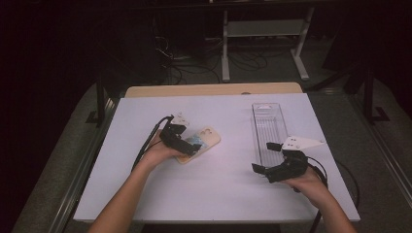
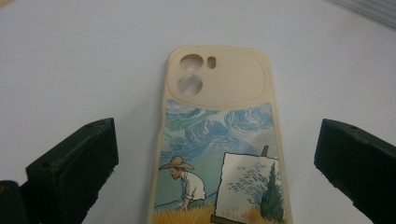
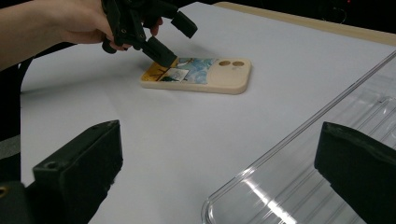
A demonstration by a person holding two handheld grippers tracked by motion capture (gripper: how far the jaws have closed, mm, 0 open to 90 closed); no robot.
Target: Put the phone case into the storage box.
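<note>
A cream phone case (image 1: 206, 136) with a painted scene lies flat on the white table, camera holes pointing away from the hand. My left gripper (image 1: 187, 141) is open over its near end. In the left gripper view the case (image 2: 219, 130) lies between the two wide-apart jaws of the left gripper (image 2: 218, 140), with a gap on each side. My right gripper (image 1: 263, 157) is open at the near left corner of a clear plastic tray (image 1: 268, 128), holding nothing. From the right gripper (image 3: 219, 149), the case (image 3: 205, 74) and the left gripper (image 3: 170, 39) show farther off.
The clear tray (image 3: 327, 154) is long and narrow and runs front to back on the right side of the white table (image 1: 218, 184). A wooden edge (image 1: 214, 90) shows behind the table. Cables and a metal stand (image 1: 262, 29) are on the floor beyond.
</note>
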